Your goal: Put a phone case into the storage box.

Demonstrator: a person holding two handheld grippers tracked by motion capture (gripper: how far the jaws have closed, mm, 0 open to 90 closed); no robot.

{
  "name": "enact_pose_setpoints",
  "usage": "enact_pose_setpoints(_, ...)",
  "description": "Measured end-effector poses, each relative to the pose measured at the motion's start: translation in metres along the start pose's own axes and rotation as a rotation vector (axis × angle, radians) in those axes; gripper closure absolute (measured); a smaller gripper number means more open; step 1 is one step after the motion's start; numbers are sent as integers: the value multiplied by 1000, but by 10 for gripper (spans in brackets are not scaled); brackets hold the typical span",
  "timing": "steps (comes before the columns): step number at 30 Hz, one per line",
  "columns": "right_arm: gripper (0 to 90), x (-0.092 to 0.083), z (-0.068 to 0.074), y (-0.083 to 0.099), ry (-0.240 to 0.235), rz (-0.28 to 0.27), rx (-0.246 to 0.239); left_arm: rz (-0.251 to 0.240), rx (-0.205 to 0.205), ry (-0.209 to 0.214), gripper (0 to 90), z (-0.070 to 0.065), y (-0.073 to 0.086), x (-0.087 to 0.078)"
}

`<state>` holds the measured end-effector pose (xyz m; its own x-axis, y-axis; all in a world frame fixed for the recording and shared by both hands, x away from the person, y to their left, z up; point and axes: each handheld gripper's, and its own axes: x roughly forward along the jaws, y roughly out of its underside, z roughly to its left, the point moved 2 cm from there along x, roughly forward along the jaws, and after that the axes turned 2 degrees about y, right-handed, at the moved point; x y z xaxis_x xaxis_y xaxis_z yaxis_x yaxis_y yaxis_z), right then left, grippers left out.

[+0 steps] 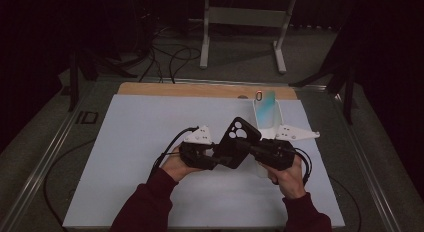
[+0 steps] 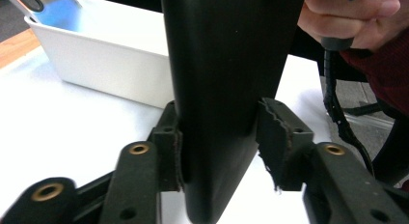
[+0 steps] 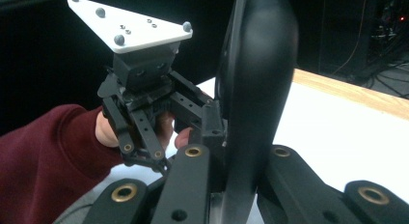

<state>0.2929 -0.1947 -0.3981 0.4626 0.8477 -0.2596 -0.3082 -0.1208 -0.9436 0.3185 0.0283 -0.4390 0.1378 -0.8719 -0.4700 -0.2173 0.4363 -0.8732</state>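
1. Two grippers hold one black phone case [image 1: 236,140] up in the air, above the middle of the white mat [image 1: 140,157].
2. The right gripper [image 1: 252,148] is clamped tight on the case's thin edge. This looks like the main hold, so the case will not drop.
3. The left gripper [image 1: 216,153] comes in from the other side. Its jaws are part way shut across the flat width of the case. One pad [image 2: 174,154] touches the case. The other pad [image 2: 275,142] looks just off it, but the view is too close to be sure.
4. Both hands stay near each other so the case can go from one gripper to the other, or be turned round.
5. The case is tilted, with its camera holes pointing up and away from the person.
6. A white bin [image 1: 263,123] sits just behind the grippers, near the mat's far edge. A shiny blue-green phone [image 1: 266,108] stands in it.
7. The case probably belongs on that phone, so it is kept close to the bin.
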Motion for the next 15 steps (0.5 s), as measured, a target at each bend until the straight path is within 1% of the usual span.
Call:
enact_pose_setpoints(3, 821, 1, 0, 0, 13, 10, -20, 10, 13, -15, 646, 0, 1, 0)
enact_pose_setpoints(5, 798, 1, -1, 0, 9, 13, -23, 12, 22, -28, 678, 0, 1, -1)
enact_pose_setpoints(6, 776, 1, -1, -1, 6, 14, -22, 12, 24, -31, 702, -1, 2, -1)
enact_pose_setpoints(7, 776, 1, -1, -1, 6, 14, -22, 12, 24, -31, 719, -1, 2, -1)
enact_pose_setpoints(8, 761, 1, -2, -1, 3, 16, -23, 12, 31, -35, 719, -1, 2, 0)
enact_pose_setpoints(9, 715, 1, -3, -1, 2, 17, -18, 13, 37, -35, 759, -2, 2, 0)
enact_pose_setpoints(11, 672, 1, -4, -2, -8, 18, -6, 16, 43, -37, 793, -3, 2, 1)
enact_pose_setpoints(13, 624, 2, -6, -2, -13, 24, 4, 23, 55, -45, 799, -4, 2, 2)
enact_pose_setpoints(15, 564, 3, -6, -2, -2, 28, 10, 25, 58, -45, 801, -6, 2, 4)
